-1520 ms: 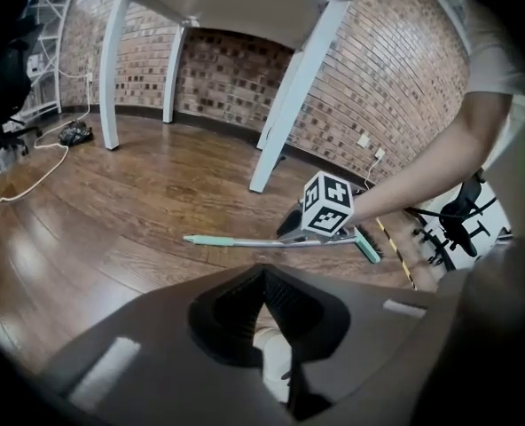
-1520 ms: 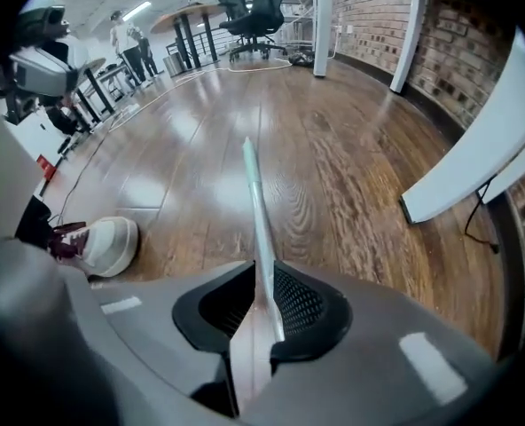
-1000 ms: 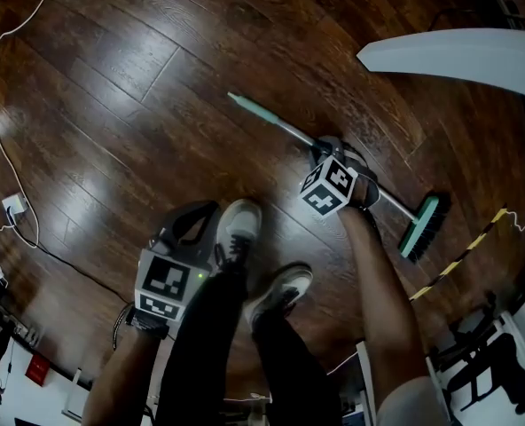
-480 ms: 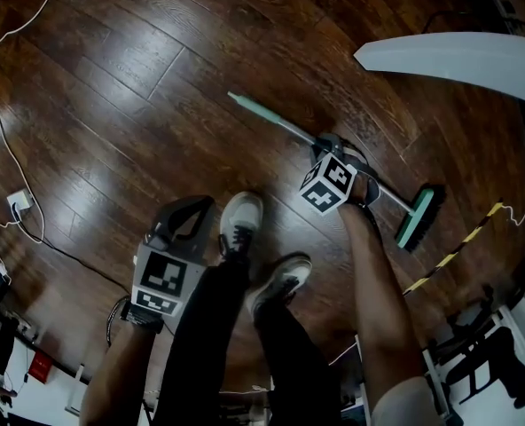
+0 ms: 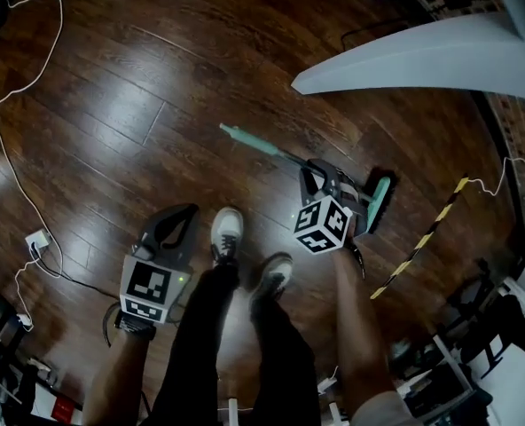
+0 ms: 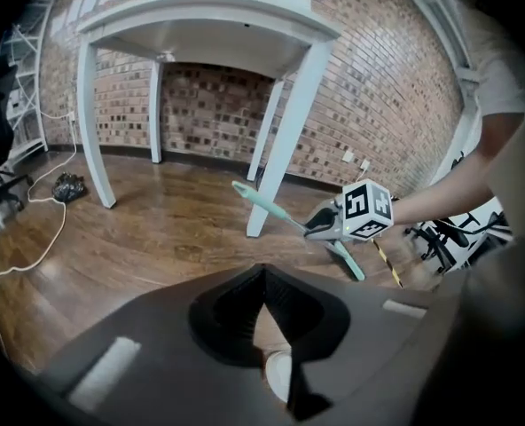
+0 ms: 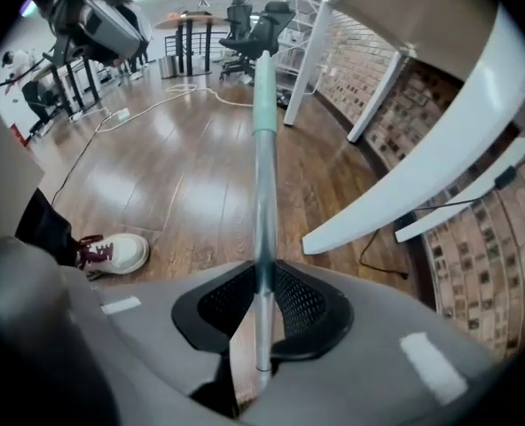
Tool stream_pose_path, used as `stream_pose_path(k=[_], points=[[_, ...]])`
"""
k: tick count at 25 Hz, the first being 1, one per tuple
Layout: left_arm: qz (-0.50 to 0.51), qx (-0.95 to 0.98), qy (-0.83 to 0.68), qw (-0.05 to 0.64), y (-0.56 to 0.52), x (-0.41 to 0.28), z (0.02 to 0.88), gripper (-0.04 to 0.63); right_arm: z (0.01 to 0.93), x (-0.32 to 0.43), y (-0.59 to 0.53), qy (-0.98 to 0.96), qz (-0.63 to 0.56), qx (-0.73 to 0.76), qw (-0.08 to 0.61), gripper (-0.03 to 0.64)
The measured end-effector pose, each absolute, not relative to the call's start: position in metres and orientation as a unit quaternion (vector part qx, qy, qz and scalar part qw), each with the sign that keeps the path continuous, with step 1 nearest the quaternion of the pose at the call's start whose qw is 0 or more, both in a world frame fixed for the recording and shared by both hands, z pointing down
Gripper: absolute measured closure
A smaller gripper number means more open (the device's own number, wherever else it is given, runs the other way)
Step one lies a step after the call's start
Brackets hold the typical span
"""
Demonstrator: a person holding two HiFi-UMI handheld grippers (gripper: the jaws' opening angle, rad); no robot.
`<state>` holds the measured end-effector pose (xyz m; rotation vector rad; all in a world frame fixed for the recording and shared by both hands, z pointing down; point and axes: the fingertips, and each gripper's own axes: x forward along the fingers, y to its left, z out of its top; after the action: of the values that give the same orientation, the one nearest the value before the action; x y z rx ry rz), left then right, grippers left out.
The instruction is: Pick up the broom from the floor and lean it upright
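Observation:
The broom (image 5: 254, 142) has a silver handle with a teal grip and a teal brush head (image 5: 380, 202). My right gripper (image 5: 321, 174) is shut on the handle near the head end and holds it off the wooden floor. Its jaws have just been closing with the handle between them. In the right gripper view the handle (image 7: 264, 167) runs straight out from between the pads of the right gripper (image 7: 262, 272). My left gripper (image 5: 183, 215) hangs at the left above the person's shoes, its jaws together and empty. The left gripper view shows the left gripper (image 6: 262, 272), the broom (image 6: 267, 207) and the right gripper (image 6: 320, 227).
A white table (image 5: 404, 56) stands close behind the broom, its leg (image 6: 293, 122) right by the handle tip. White cables (image 5: 14, 167) trail over the floor at the left. Yellow-black tape (image 5: 422, 238) lies at the right. The person's shoes (image 5: 225, 233) are below me. Office chairs (image 7: 258, 25) stand far off.
Both grippers have risen. The right one has lifted the broom off the floor, and the brush head has swung in closer to it. The left gripper stays empty.

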<state>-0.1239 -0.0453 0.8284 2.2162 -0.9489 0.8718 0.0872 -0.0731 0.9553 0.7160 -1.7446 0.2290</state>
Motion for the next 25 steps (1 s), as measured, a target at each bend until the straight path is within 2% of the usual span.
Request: stream_pose_path(k=[9, 18, 25], points=[[0.305, 0.859, -0.301, 0.281, -0.056, -0.071, 0.710, 0.595, 0.807, 0.172, -0.054, -0.732, 0.127, 0.399, 0.538, 0.525], [0.234, 0.866, -0.352, 0.269, -0.092, -0.021, 0.624, 0.595, 0.751, 0.253, -0.075, -0.705, 0.184, 0.495, 0.474, 0.523], [0.195, 0.859, -0.371, 0.294, -0.113, 0.028, 0.589, 0.595, 0.723, 0.287, -0.143, -0.716, 0.204, 0.522, 0.417, 0.523]])
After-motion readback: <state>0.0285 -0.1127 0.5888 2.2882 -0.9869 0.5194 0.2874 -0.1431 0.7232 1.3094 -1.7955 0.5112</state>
